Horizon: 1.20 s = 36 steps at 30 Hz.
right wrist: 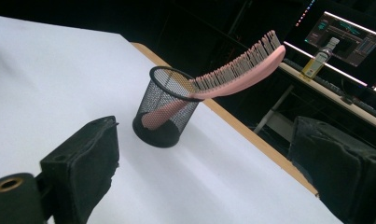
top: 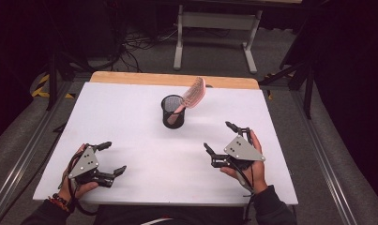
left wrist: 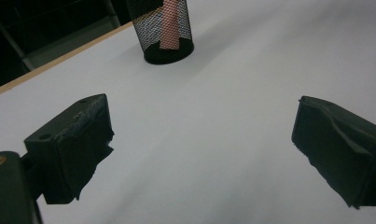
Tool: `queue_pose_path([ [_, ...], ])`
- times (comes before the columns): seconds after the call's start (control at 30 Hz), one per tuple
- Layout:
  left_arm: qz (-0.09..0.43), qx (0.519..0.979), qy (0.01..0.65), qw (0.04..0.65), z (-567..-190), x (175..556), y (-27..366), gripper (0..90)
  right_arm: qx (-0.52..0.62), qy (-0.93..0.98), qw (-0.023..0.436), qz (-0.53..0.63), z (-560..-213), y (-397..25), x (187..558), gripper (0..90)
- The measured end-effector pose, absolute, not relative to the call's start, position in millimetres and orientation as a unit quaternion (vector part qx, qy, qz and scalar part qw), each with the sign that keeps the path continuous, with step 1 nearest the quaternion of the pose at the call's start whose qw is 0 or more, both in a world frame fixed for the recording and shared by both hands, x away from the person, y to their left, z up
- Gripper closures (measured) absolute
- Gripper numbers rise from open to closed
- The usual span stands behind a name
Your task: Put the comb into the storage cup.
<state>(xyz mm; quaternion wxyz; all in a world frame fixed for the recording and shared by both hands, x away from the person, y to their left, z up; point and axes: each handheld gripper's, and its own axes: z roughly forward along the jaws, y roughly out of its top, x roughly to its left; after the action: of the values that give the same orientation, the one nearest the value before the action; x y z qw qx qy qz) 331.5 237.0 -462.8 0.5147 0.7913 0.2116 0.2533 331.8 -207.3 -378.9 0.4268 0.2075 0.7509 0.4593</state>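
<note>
one brush (top: 194,92) (one cup (top: 172,112))

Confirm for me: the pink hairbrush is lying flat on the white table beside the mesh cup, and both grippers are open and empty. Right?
Not quite. The pink hairbrush is not flat on the white table; it stands handle-down inside the mesh cup, leaning over the rim with its bristled head sticking out, as the right gripper view shows. The rest holds: the left gripper and right gripper are open and empty.
</note>
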Motion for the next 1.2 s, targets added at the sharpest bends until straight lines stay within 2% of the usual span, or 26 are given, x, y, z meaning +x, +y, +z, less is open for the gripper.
queue_pose_path([
  [0.4, 0.256, 0.792, 0.214, 0.512, -463, 331, 237, 6.1, 0.215, 0.757, 0.419, 0.452, -393, -220, 324, 9.0],
  [1.2, 0.258, 0.791, 0.211, 0.512, -462, 331, 235, 6.0, 0.278, 0.757, 0.420, 0.416, -449, -270, 310, 7.8],
])
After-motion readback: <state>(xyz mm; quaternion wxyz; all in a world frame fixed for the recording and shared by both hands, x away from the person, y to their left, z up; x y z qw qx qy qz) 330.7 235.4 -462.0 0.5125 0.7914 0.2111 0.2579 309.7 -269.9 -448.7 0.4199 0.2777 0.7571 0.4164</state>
